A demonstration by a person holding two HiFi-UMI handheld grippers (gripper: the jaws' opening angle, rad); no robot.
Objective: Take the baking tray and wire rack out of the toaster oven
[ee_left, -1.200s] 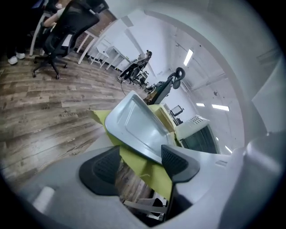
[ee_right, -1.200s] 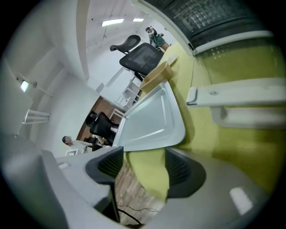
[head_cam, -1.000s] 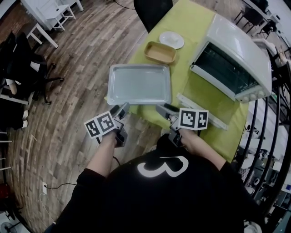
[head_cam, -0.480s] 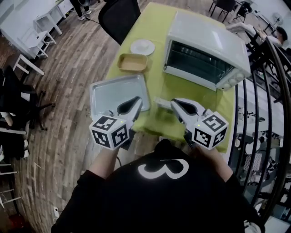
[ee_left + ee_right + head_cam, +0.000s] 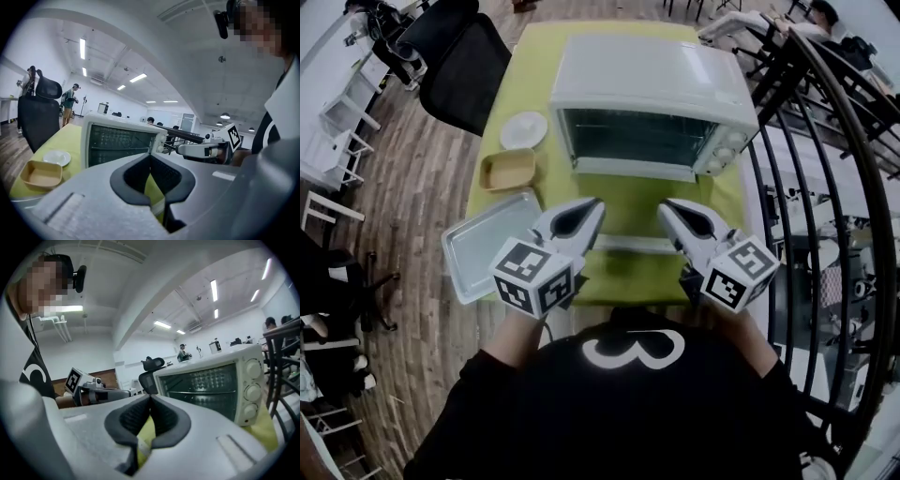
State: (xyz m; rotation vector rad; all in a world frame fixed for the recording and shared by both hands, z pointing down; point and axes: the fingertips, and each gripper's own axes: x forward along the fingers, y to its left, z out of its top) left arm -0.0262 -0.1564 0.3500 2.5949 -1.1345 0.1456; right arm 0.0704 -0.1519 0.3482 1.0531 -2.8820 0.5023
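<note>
Grippers: 2, the left gripper (image 5: pixel 586 211) and the right gripper (image 5: pixel 672 208). Toaster oven (image 5: pixel 647 80): 1, straight ahead of both grippers. Knobs (image 5: pixel 253 392) on it: 3, on the side nearer the right gripper. Baking tray (image 5: pixel 483 248): 1, just left of the left gripper. Tan dish (image 5: pixel 508 169): 1, ahead-left of the left gripper. White plate (image 5: pixel 524 129): 1, past the dish. Black office chair (image 5: pixel 464 70): 1, far ahead-left.
</note>
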